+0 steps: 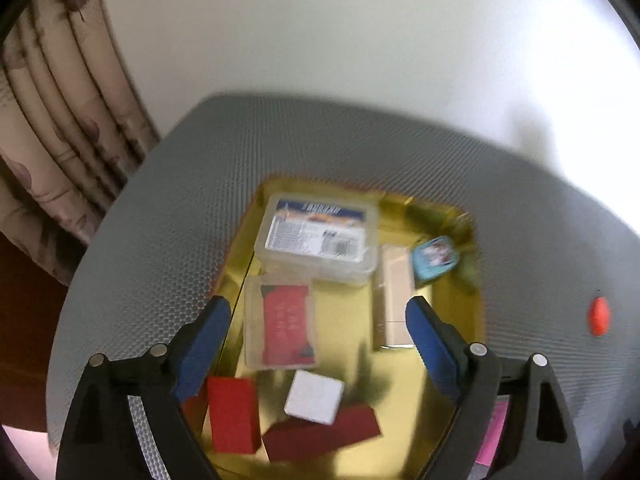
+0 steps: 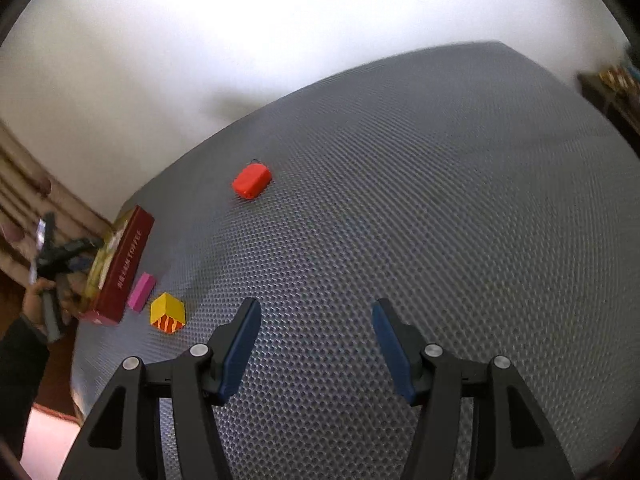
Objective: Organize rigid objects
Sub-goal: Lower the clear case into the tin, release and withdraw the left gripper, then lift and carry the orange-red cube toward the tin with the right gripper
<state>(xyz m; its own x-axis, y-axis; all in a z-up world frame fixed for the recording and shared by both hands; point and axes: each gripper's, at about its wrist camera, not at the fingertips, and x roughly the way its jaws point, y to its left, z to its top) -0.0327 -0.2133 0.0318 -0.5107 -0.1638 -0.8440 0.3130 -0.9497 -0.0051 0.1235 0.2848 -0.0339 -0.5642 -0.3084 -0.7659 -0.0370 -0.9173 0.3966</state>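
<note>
The left gripper point(image 1: 318, 320) hangs over the gold tray point(image 1: 476, 280), fingers wide apart and empty. Below lie 2 clear boxes, 2 red blocks and a white block point(image 1: 314, 397). The right gripper point(image 2: 316, 326), fingers apart and empty, hovers over the counter point(image 2: 440, 200) near an orange block point(image 2: 252, 181).

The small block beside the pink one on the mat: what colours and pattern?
Yellow block, orange wavy stripes on its lower face; clearest in the right wrist view.

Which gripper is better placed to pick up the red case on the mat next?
Probably the right gripper: it is open, empty, and faces the red case across bare mat. The left gripper hovers over the box.
</note>
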